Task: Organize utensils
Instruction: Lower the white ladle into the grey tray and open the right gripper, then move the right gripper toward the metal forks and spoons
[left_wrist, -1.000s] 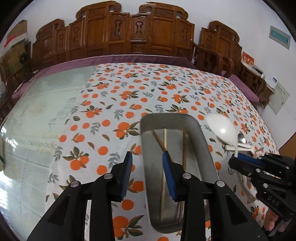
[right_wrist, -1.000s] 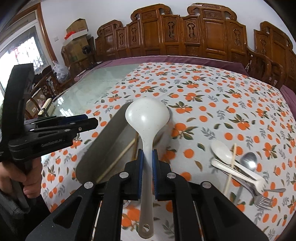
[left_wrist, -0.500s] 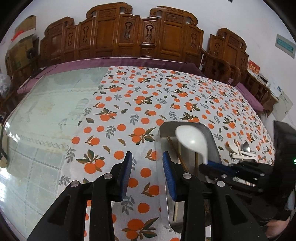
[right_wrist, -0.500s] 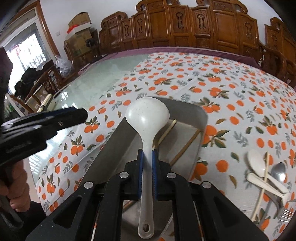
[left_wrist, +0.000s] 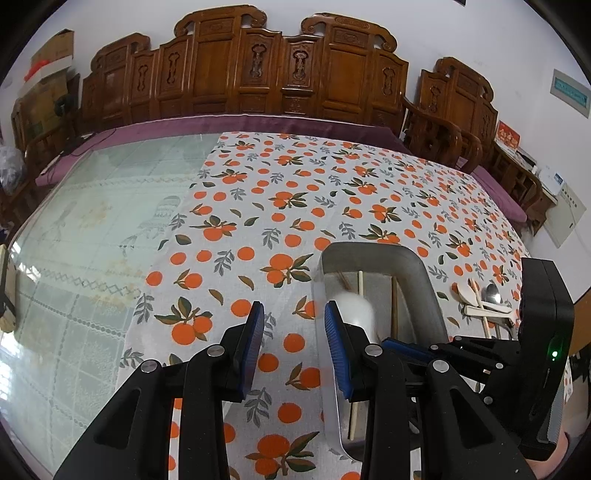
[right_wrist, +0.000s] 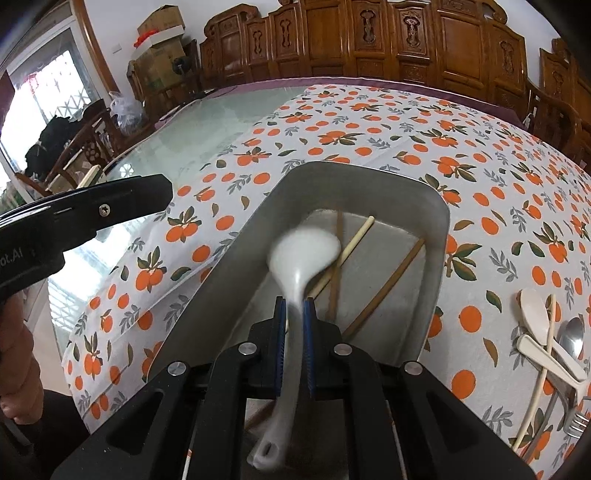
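Right gripper (right_wrist: 294, 306) is clamped on the handle of the white ladle (right_wrist: 303, 254); pads pinch the shaft just below the bowl, and the handle end with its hanging hole sticks out back under the jaws. Change over the last second: a second ago the ladle was held over the near-left rim of the metal tray (right_wrist: 439, 229), with the tablecloth (left_wrist: 280, 206) visible beyond the bowl; now its bowl sits well inside the tray walls and low over the floor, above the chopsticks (right_wrist: 384, 291) already lying there. The bowl is motion-blurred in both views, so I judge the ladle is tipping or swinging in the grip; whether it touches the tray floor I cannot tell. Left gripper (left_wrist: 293, 343) holds nothing: jaws partly apart with bare cloth between them, hovering just left of the tray's near-left corner, same gap as a second ago. From its camera the ladle bowl (left_wrist: 354, 310) shows just inside the tray's left wall. Meaning for the task: the ladle has gone from transit to placement; I judge release into the tray is the next step, and the blur suggests letting it settle first so it does not bounce against the chopsticks or ride up the wall. Remaining: a loose heap of utensils to the right of the tray — white spoons (right_wrist: 535, 317), a metal spoon (right_wrist: 570, 338), a fork (right_wrist: 576, 421), a pale chopstick (right_wrist: 543, 373) — unsorted on the cloth, so the job is roughly mid-course.
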